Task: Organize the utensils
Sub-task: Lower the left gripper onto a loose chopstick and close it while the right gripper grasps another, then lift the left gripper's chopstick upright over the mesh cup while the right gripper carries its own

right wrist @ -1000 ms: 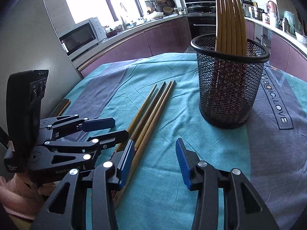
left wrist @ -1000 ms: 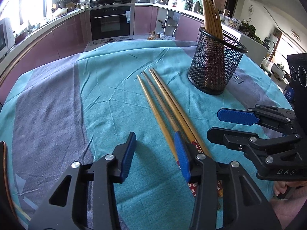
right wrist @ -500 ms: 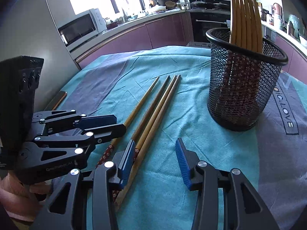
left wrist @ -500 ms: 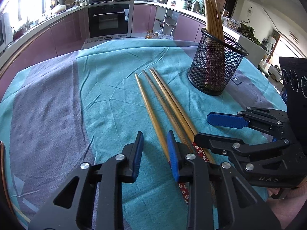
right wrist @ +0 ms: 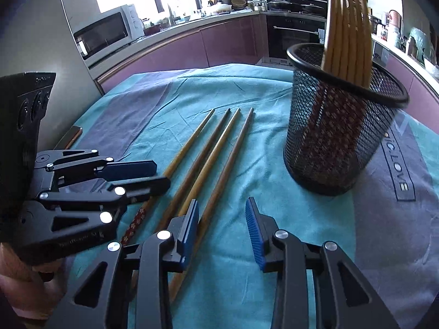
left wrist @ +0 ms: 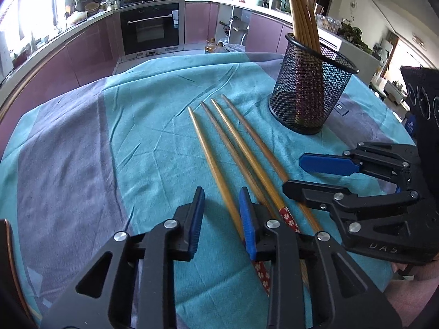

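- On the teal and grey cloth of a kitchen surface [left wrist: 153, 148], four loose chopsticks [left wrist: 219, 164] lie side by side, thin tips fanned toward the mesh holder, thick ends toward the person, where a tool can reach them.
- Behind them the black mesh holder [left wrist: 315, 93] stands upright with a bundle of matching chopsticks [right wrist: 347, 33] leaning inside, tips up; it is the likely home for the four left out.
- Low over the thick ends, the left tool [left wrist: 221, 219] stands narrowly parted around the leftmost stick; the pads show clear gaps on either side, so nothing is pinched yet.
- Beside it, the right tool [right wrist: 222, 224] hovers with its jaws closing; only bare cloth lies between its pads, and the rightmost stick passes just under its left pad [right wrist: 189, 227].
- Both tools point steeply down at the same end of the row, one at each flank, which suits taking the outer sticks first.
- A red floral-patterned grip [left wrist: 286, 216] shows on one inner stick, the same pattern seen through the mesh.
- Judged from the layout, the sorting is partly done, with four pieces to go.
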The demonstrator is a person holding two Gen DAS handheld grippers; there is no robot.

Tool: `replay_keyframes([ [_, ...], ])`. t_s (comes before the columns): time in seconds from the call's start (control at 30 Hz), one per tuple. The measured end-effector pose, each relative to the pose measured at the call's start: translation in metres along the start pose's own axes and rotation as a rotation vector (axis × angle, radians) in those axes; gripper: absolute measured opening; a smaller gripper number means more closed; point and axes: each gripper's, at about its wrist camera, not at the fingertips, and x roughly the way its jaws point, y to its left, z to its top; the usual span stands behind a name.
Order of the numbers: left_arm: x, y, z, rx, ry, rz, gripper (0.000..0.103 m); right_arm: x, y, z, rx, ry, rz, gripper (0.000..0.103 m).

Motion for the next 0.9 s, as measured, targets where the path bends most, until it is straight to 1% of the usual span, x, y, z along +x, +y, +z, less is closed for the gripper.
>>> replay_keyframes([
  [0.17, 0.007, 0.001, 0.008, 0.007, 0.008, -0.003, 0.026, 0.009, -0.002, 0.011, 0.005, 0.0, -0.018, 0.031],
  [0.23, 0.009, 0.002, 0.01, 0.004, 0.01, 0.001, 0.024, 0.011, -0.005, 0.013, 0.014, -0.005, -0.019, 0.025],
  [0.3, 0.009, 0.001, 0.012, 0.005, 0.009, 0.007, 0.019, 0.012, -0.007, 0.013, 0.032, -0.01, -0.006, 0.02],
  [0.37, 0.009, 0.002, 0.012, -0.007, 0.008, -0.002, 0.013, 0.01, -0.012, 0.011, 0.064, -0.014, 0.025, 0.016],
  [0.43, 0.009, 0.003, 0.011, -0.023, 0.005, -0.007, 0.012, 0.008, -0.016, 0.01, 0.095, -0.018, 0.055, 0.009],
  [0.5, 0.008, 0.002, 0.01, -0.033, -0.001, -0.01, 0.009, 0.006, -0.019, 0.009, 0.115, -0.024, 0.059, 0.008],
  [0.67, -0.004, 0.004, 0.006, -0.062, -0.03, -0.012, 0.008, -0.006, -0.026, 0.005, 0.146, -0.058, 0.09, 0.006],
  [0.7, -0.007, 0.005, 0.005, -0.064, -0.035, -0.019, 0.008, -0.009, -0.026, 0.004, 0.145, -0.066, 0.103, 0.003],
  [0.77, -0.01, 0.005, 0.004, -0.062, -0.038, -0.036, 0.008, -0.015, -0.024, 0.004, 0.129, -0.073, 0.129, 0.003],
  [0.87, -0.009, 0.003, 0.002, -0.046, -0.027, -0.037, 0.008, -0.015, -0.02, 0.002, 0.1, -0.056, 0.139, 0.003],
  [0.9, -0.008, 0.003, 0.001, -0.044, -0.02, -0.034, 0.008, -0.014, -0.02, 0.001, 0.097, -0.05, 0.13, 0.003],
])
